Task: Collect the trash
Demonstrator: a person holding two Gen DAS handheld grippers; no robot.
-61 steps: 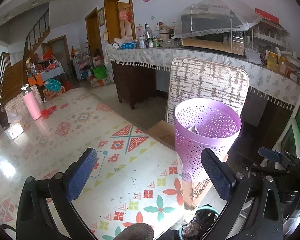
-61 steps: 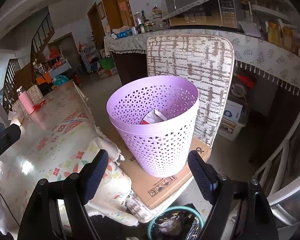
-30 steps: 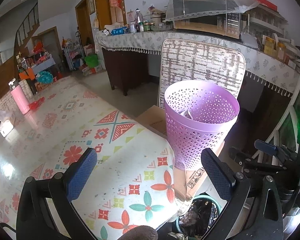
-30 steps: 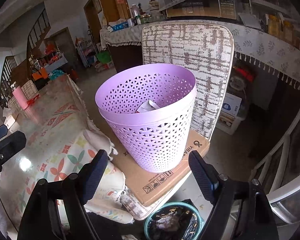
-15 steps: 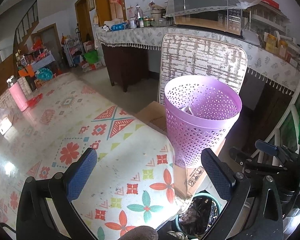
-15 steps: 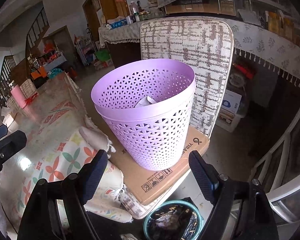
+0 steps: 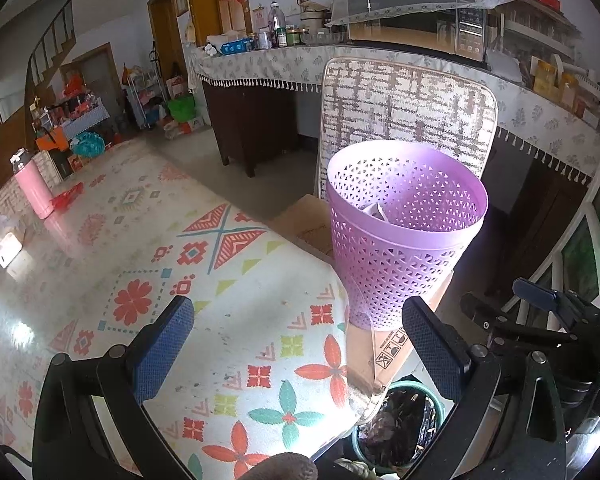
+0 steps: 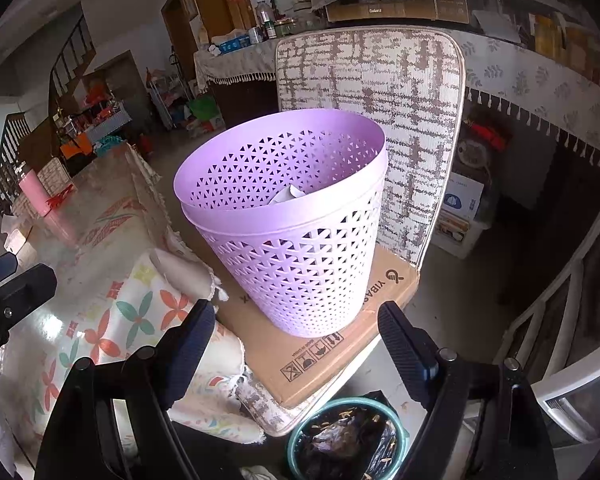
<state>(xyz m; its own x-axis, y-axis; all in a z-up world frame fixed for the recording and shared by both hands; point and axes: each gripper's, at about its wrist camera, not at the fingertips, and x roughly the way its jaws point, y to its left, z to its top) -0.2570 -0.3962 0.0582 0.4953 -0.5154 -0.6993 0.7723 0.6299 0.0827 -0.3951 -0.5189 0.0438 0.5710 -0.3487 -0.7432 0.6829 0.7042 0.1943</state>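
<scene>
Left wrist view takes in the long bench (image 7: 148, 240) under its flowered cloth, a pink flask (image 7: 30, 184) at its far left end. Right wrist view alone shows the printed cardboard box (image 8: 320, 344) beneath the lilac mesh wastebasket (image 8: 296, 240), a white scrap (image 8: 288, 196) lying inside it. A lined bin (image 8: 344, 436) sits on the floor below. Left gripper (image 7: 296, 344): jaws spread wide, empty. Right gripper (image 8: 296, 348): jaws spread wide, holding nothing, near the basket.

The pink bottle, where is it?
The pink bottle stands far left in both views, on the table's far end, well away from the purple basket.
</scene>
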